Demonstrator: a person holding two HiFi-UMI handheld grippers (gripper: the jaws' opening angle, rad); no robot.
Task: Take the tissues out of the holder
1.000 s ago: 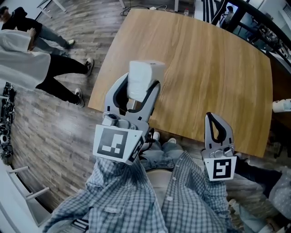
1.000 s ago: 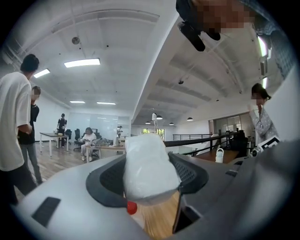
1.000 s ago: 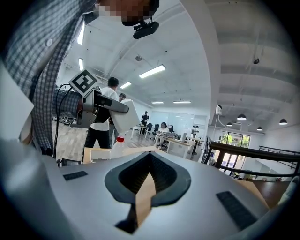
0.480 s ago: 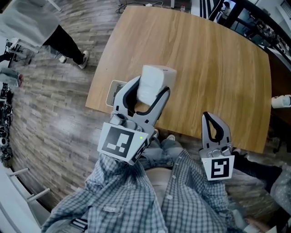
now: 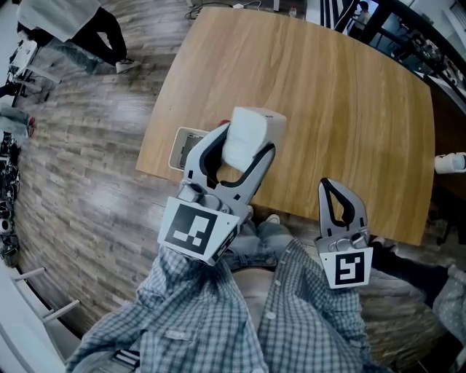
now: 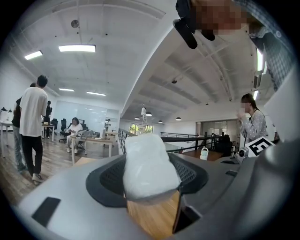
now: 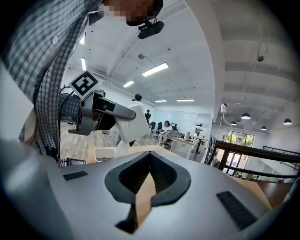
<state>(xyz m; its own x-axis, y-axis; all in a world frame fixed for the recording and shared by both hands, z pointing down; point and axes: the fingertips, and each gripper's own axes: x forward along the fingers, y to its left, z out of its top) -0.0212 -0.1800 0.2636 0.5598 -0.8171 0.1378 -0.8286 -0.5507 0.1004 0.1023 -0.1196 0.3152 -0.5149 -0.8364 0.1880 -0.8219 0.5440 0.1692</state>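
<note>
My left gripper (image 5: 247, 140) is shut on a white tissue pack (image 5: 251, 131) and holds it a little above the wooden table (image 5: 349, 102). In the left gripper view the tissue pack (image 6: 147, 164) fills the space between the dark pads. The grey, empty-looking holder (image 5: 183, 148) lies on the table's left edge, just left of that gripper. My right gripper (image 5: 325, 183) is shut with nothing in it, near the table's front edge. The right gripper view shows its jaws (image 7: 150, 159) closed, with the tissue pack (image 7: 133, 124) and the holder (image 7: 104, 153) off to the left.
A white object (image 5: 451, 163) pokes in at the far right edge. A person (image 5: 73, 18) stands on the wood floor at the upper left. Dark railings and furniture run along the upper right beyond the table.
My left gripper has shifted right with the tissue pack, and the holder has come into sight beside it. The people at upper left have moved away. The right gripper has kept still.
</note>
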